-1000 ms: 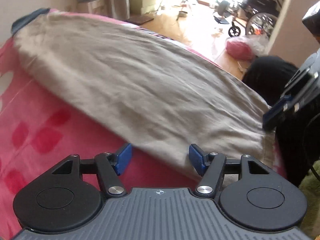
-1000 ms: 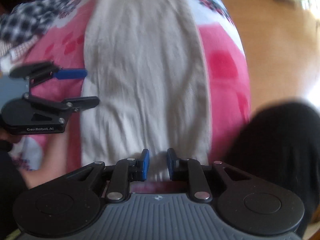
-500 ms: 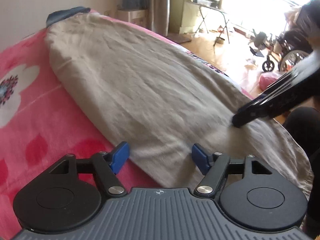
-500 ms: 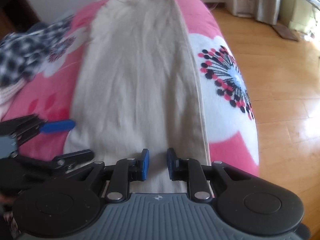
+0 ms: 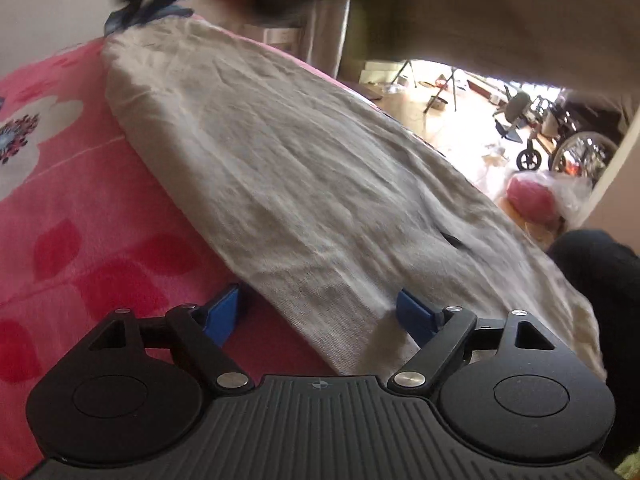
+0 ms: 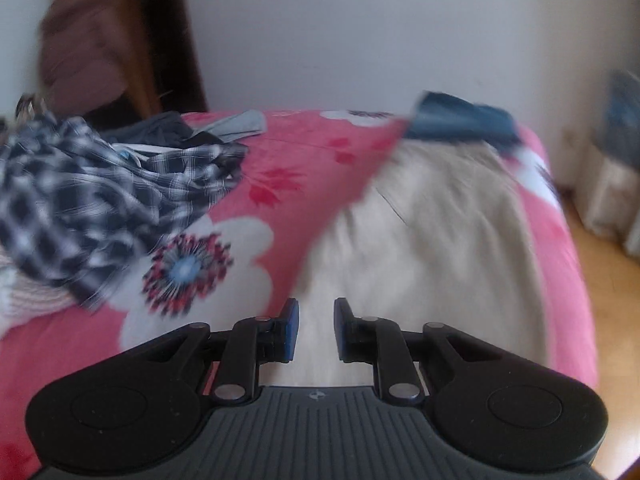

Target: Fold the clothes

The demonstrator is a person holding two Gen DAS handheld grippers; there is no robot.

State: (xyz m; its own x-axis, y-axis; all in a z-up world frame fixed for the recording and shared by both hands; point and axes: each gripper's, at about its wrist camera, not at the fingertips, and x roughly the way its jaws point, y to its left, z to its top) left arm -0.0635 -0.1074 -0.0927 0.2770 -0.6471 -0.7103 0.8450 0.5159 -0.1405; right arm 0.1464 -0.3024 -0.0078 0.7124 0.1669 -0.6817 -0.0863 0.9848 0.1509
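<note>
A long beige garment [image 5: 304,184] lies flat along the pink flowered bed cover [image 5: 80,232]. My left gripper [image 5: 320,312] is open, its blue pads astride the garment's near left corner, low over the bed. In the right wrist view the same beige garment [image 6: 432,256] stretches away from my right gripper [image 6: 316,326], whose jaws stand a narrow gap apart with beige cloth showing between them; whether cloth is pinched I cannot tell. A raised beige fold [image 5: 500,12] hangs blurred across the top of the left wrist view.
A heap of black-and-white checked clothes [image 6: 92,200] lies on the bed's left. A folded dark blue item [image 6: 460,120] sits at the bed's far end by the wall. Wooden floor [image 6: 612,304] lies right of the bed, with wheelchairs [image 5: 572,152] and a pink bag [image 5: 532,196] beyond.
My right gripper has swung up and forward along the garment, towards the far end of the bed. A beige fold now hangs over the left view. My left gripper stays open at the corner.
</note>
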